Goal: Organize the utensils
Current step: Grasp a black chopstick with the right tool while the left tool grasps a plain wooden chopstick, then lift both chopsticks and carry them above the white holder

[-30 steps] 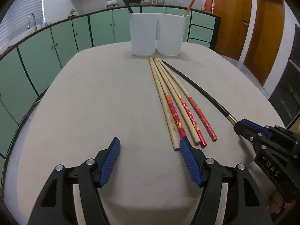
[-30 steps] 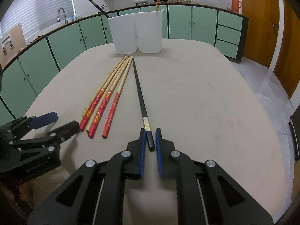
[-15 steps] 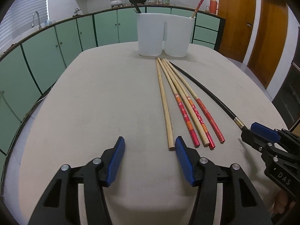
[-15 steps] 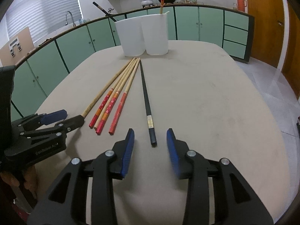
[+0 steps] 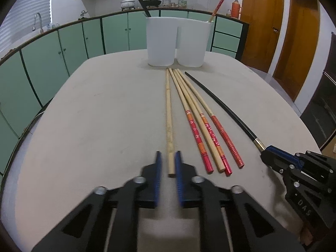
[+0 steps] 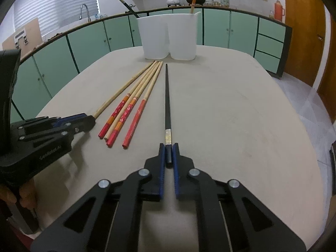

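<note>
The left gripper point(image 5: 167, 163) is smeared by motion blur, so whether its blue pads point(image 5: 158, 168) touch the plain wooden chopstick point(image 5: 169, 124) cannot be told. The right gripper's pads point(image 6: 161, 163) hide the black chopstick's point(image 6: 167, 105) butt end. At 12 o'clock, the white holder point(image 5: 177, 42) conceals the lower lengths of the chopsticks standing inside.

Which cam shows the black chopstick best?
Right wrist: the black chopstick runs full length up the frame's centre, butt end between the right tool pads. Left wrist shows it off to the side, curved by distortion, its end hidden in that tool.
</note>
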The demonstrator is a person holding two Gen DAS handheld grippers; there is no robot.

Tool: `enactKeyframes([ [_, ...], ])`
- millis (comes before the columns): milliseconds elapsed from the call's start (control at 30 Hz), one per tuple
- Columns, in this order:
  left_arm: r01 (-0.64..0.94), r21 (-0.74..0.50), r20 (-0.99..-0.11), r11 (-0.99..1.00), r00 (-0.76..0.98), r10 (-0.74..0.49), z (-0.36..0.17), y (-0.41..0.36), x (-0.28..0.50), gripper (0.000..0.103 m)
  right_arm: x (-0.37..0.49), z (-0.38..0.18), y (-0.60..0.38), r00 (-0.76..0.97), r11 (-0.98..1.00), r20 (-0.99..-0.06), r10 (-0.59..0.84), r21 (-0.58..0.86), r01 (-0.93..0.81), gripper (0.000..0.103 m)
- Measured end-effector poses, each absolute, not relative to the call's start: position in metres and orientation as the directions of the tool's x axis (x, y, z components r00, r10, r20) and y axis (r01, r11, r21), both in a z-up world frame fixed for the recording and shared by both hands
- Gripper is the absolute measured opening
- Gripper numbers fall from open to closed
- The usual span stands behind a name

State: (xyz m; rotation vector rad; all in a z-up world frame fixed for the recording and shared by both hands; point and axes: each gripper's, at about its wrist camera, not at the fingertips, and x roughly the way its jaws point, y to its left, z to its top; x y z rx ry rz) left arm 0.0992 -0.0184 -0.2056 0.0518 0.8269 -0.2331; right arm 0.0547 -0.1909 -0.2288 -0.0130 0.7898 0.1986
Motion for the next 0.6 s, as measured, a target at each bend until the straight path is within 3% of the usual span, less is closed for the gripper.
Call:
enactKeyframes([
  [233,0.226,-0.049,-0.717,0.973,0.67,-0.192,-0.192,-0.017,0.094,0.007,0.054,-0.221,-0.197,0.687,0.979,-0.7,0.196,0.096,-0.182,0.006],
  [600,0.229,-0.013,-0.567,0.973,0.8,-0.196,-0.105,-0.006,0.088,0.007,0.05,-0.161,-0.207,0.768,0.976,-0.605,0.21,0.081,-0.203,0.006],
])
